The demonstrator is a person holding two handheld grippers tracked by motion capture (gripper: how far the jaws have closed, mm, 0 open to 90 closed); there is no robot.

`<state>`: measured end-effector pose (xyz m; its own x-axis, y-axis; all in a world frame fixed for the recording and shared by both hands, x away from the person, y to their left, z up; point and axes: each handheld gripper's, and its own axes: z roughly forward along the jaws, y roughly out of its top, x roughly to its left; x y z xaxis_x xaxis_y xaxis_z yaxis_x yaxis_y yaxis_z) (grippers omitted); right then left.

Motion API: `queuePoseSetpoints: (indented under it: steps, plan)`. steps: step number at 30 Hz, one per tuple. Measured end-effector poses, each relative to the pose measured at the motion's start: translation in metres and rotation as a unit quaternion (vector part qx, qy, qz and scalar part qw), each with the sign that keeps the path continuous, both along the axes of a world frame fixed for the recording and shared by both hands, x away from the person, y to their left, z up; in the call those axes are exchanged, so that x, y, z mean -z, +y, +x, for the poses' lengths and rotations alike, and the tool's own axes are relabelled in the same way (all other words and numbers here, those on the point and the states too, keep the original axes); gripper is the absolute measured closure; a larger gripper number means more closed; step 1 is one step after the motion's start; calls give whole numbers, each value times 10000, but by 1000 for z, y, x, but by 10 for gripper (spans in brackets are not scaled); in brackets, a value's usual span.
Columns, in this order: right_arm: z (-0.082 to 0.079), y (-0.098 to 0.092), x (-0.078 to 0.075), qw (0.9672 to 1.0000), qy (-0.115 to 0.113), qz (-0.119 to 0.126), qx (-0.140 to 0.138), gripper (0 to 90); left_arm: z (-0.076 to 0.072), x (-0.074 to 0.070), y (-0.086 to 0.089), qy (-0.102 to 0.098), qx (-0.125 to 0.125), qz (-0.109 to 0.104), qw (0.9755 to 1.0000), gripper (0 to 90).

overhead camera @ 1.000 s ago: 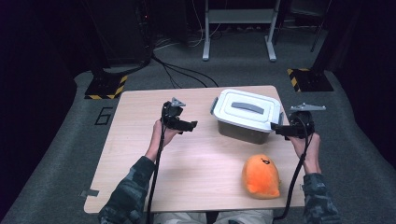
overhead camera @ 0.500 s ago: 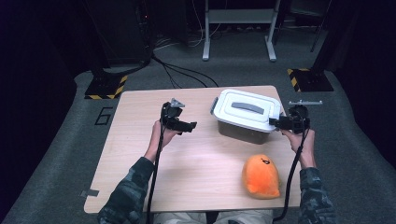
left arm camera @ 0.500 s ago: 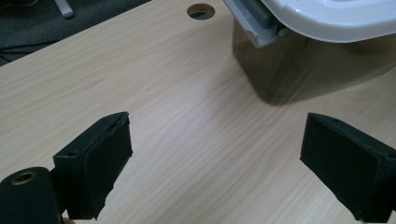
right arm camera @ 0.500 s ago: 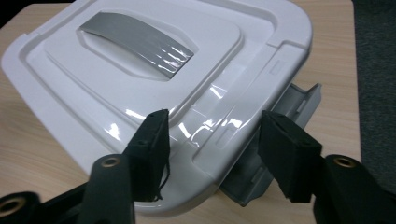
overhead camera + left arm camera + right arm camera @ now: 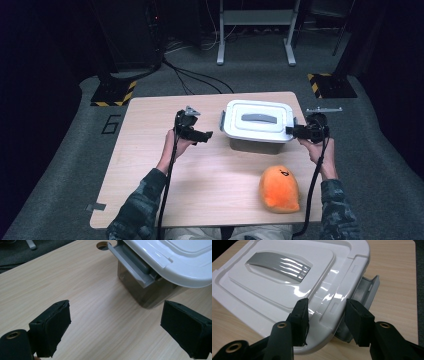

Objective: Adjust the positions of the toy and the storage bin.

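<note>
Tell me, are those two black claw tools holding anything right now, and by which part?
The right gripper has just been closing its jaws across the end rim of the white plastic box lid, beside its grey latch. The left gripper holds nothing, its jaws open.

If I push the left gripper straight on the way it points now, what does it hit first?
Most likely the storage box, around its grey side latch. The left gripper, jaws open, aims at that end, with bare table between.
</note>
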<state>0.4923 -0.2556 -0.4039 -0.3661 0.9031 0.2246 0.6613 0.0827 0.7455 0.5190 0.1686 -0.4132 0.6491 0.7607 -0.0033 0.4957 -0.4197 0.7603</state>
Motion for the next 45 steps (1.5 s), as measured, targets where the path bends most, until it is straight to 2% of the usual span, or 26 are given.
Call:
queuePoseSetpoints:
  steps: [11,14,22,35,40,42,45]
  plan:
    - [0,6,-1,10000,-2,-24,-80,536,-1,-2,-11,-65,43,-175,9998,106]
    - [0,10,-1,9999,9,-42,-111,536,0,-2,-14,-95,43,-303,9995,107]
    - [1,18,-1,9998,3,-84,-202,535,1,-7,-21,-224,35,-331,9992,117]
    - [2,25,-2,9994,23,-164,-312,531,8,-7,-35,-215,95,-401,9989,138]
    - [1,26,-2,9994,46,-140,-315,518,13,-2,-40,-19,159,-497,9986,231]
    - [1,25,-2,9994,48,-138,-318,505,13,-1,-40,2,187,-621,9979,275]
    - [0,25,-1,9995,62,-108,-288,489,13,0,-37,173,268,-858,9958,364]
